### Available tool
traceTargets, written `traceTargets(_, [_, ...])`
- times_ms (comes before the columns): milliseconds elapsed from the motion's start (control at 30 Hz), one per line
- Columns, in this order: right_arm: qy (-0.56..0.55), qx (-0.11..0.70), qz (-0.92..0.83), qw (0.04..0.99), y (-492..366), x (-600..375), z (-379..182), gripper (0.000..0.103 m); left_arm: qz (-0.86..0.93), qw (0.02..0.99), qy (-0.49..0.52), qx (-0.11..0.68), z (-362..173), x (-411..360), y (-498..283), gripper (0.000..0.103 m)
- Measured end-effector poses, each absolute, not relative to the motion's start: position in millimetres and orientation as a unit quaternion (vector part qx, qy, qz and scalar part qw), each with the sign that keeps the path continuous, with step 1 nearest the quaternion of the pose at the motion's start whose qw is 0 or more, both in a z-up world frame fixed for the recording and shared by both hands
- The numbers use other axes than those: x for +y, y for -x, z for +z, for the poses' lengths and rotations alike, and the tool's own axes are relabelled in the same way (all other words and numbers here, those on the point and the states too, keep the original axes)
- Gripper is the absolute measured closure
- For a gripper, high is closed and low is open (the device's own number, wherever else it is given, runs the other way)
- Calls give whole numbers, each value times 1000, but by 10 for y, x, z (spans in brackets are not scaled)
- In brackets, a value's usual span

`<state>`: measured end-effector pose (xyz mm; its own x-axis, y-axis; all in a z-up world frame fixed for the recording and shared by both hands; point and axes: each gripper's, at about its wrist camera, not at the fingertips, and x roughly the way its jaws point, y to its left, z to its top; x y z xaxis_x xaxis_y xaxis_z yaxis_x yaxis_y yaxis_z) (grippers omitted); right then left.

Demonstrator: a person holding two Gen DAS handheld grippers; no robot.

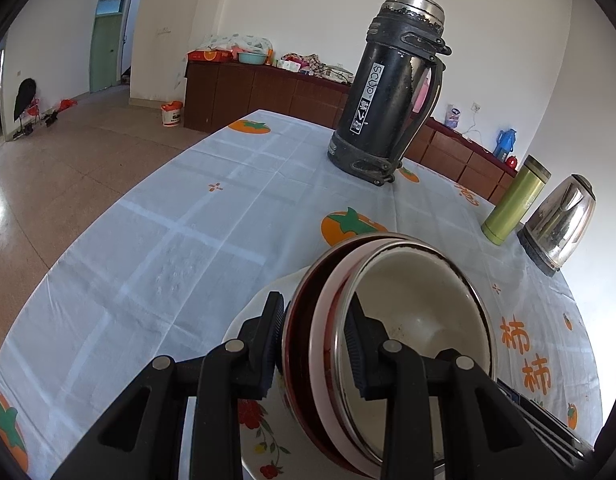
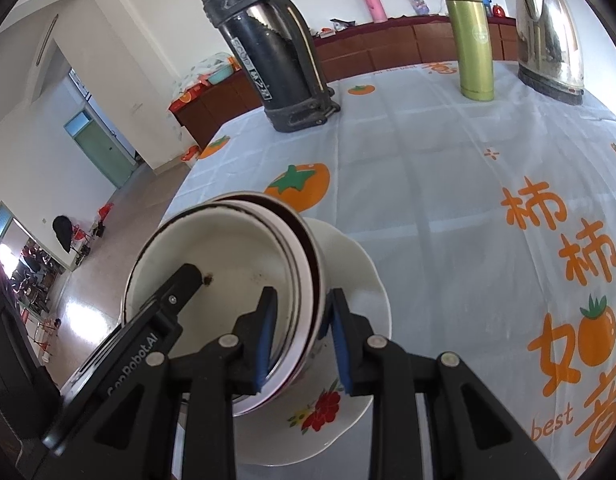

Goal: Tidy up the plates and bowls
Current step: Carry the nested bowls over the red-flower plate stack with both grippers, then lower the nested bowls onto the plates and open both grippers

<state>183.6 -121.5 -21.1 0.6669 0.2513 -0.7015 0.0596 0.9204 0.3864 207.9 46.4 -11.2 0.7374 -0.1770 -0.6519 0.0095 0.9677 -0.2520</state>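
A stack of nested bowls (image 1: 408, 320) (image 2: 235, 264), cream inside with dark red and pink rims, stands on a white flowered plate (image 1: 259, 420) (image 2: 348, 280). My left gripper (image 1: 314, 340) straddles the stack's left rim, one finger outside and one inside the top bowl, pads against the rims. My right gripper (image 2: 301, 332) straddles the stack's right rim in the same way. The left gripper's finger (image 2: 179, 284) shows inside the top bowl in the right wrist view.
A tall black thermos (image 1: 392, 84) (image 2: 267, 52), a green flask (image 1: 516, 200) (image 2: 470, 44) and a steel kettle (image 1: 560, 224) (image 2: 548, 36) stand at the table's far side. The tablecloth (image 1: 167, 240) has a persimmon print. The table's left edge drops to the floor.
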Motion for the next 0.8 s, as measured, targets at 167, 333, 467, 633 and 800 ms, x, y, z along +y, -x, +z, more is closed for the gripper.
traceTargets(167, [-181,408,57,893,-1843,-1171,-185,76,-48,923,123,361,-136,510,-2056,70])
traceTargets(333, [-182,408,62,893,-1853,-1170,-189,76,-45,924,120,361,-151,526,-2033,70])
traceTargets(467, [-182,405,66,894,-1844,-1164,-187,74,-43,924,123,360,-162,552,-2021,70])
traceTargets(633, [-174,401,65,897,-1832,-1139,-187,74,-43,923,129,361,-177,573,-2021,70])
traceTargets(800, [-177,402,61,897,-1833,-1139,-190,74,-47,923,129,360,-181,573,-2029,70])
